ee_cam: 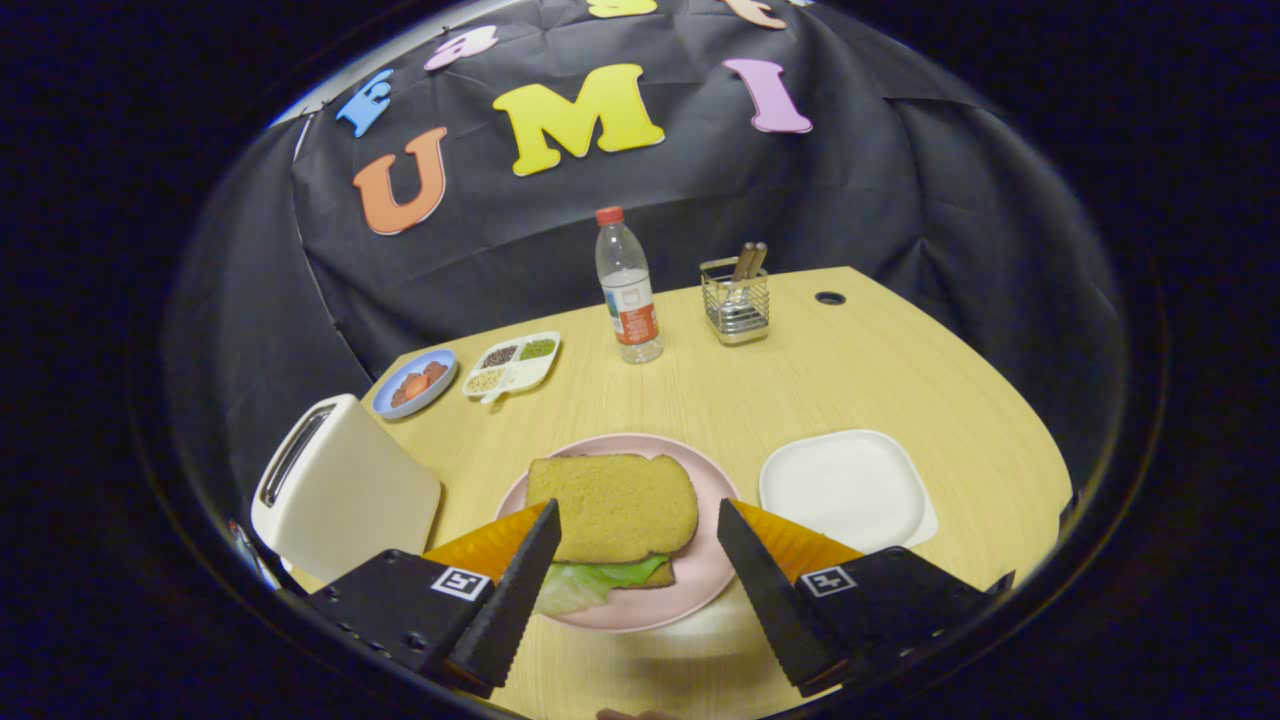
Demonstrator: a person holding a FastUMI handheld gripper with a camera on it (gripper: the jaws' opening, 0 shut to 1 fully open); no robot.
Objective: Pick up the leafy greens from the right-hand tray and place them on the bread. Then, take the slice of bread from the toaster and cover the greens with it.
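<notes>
A pink plate [715, 575] lies just ahead of my fingers on the wooden table. On it a top slice of bread [612, 505] covers leafy greens [590, 583], which stick out at its near edge over a lower slice [660, 577]. My gripper [638, 522] is open, its fingers spread wide on either side of the sandwich and touching nothing. The white toaster [340, 490] stands to the left of the plate; its slot looks dark. The white right-hand tray [845, 488] sits bare to the right of the plate.
Behind the plate stand a water bottle [628, 290] and a wire holder with utensils [736, 298]. A blue dish of red food [414, 384] and a divided white dish of grains [512, 365] lie at the back left. A cable hole [829, 297] marks the far right of the table.
</notes>
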